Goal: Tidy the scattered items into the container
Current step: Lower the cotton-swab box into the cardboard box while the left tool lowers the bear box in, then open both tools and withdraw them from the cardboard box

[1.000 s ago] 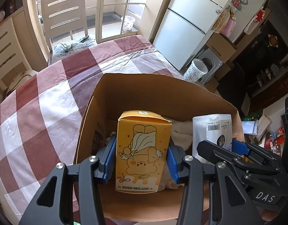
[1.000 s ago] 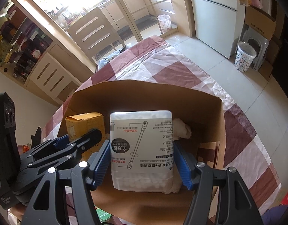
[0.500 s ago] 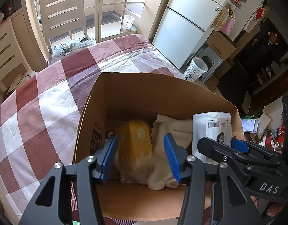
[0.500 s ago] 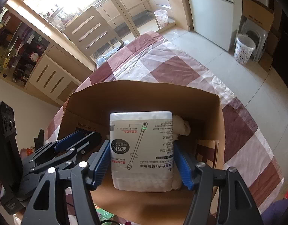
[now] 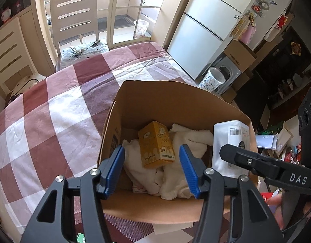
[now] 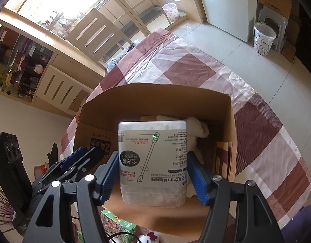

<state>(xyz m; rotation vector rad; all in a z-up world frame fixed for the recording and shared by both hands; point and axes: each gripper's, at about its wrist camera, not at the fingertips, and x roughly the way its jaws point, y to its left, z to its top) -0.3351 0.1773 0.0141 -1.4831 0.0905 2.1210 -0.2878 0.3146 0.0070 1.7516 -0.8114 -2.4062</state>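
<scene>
Dropped: yellow carton (image 5: 156, 144) in box (image 5: 171, 99) (on towel (image 5: 175, 180)) | left claw (image 5: 151, 171) wide, empty | right claw (image 6: 152, 178) grips swab tub (image 6: 152, 162)

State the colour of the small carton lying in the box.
Yellow carton, clearest in the left wrist view.

Between and beyond the spread fingers (image 5: 185, 168) of the left gripper (image 5: 152, 170), a yellow carton (image 5: 156, 144) lies on white cloth (image 5: 181, 141) inside the cardboard box (image 5: 165, 101).

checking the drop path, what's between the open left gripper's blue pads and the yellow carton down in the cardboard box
Only air. In the left wrist view the left gripper hangs open above the yellow carton, which lies on white towels inside the cardboard box.
</scene>
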